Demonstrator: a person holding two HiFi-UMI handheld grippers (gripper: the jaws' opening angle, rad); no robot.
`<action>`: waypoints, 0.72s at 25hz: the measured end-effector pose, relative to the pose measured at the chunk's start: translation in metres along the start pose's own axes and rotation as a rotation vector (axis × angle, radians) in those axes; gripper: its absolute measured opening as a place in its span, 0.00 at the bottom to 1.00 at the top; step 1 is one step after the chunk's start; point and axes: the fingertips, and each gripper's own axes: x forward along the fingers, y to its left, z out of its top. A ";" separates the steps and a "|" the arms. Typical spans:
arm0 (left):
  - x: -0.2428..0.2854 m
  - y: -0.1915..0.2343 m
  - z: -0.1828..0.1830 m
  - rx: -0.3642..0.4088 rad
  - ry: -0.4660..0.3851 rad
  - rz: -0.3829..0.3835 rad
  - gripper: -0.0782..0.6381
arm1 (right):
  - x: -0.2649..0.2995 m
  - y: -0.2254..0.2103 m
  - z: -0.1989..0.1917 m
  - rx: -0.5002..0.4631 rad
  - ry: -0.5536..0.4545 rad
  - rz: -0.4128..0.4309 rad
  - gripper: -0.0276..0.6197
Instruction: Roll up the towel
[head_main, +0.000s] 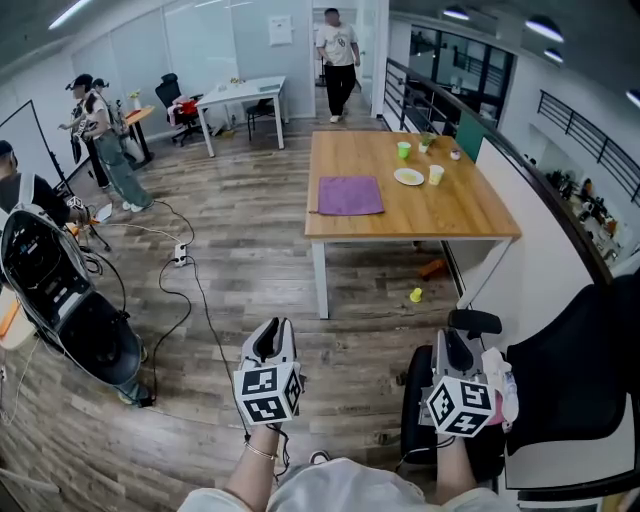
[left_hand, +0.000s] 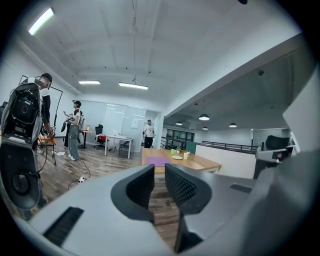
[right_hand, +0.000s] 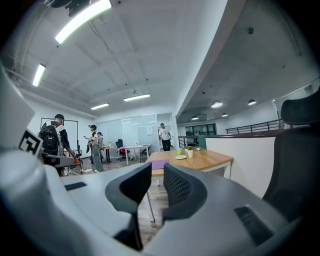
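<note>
Flat purple towel (head_main: 349, 195), wooden table (head_main: 450, 212), left gripper (head_main: 272, 332), right gripper (head_main: 455, 342), ribbed jaws slightly apart, empty

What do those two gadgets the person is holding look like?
Both the left gripper and right gripper have light grey plastic bodies with two black, ribbed fingers. Each carries a white cube printed with black square markers. A thin bracelet sits on the left wrist; the person wears a light top.

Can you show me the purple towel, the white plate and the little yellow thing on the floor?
purple towel (head_main: 350, 195): head view, middle of the flat cloth.
white plate (head_main: 408, 177): head view, middle of the plate.
small yellow object (head_main: 416, 295): head view, its middle.
</note>
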 end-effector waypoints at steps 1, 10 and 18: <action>0.000 0.000 0.002 0.001 -0.003 -0.002 0.21 | 0.000 0.001 0.001 0.000 -0.001 0.004 0.17; 0.005 0.001 0.004 0.034 -0.021 -0.041 0.56 | 0.004 0.010 0.004 -0.018 -0.030 0.023 0.47; 0.015 0.002 -0.001 0.046 -0.025 -0.063 0.81 | 0.009 0.014 0.005 -0.034 -0.092 0.009 0.74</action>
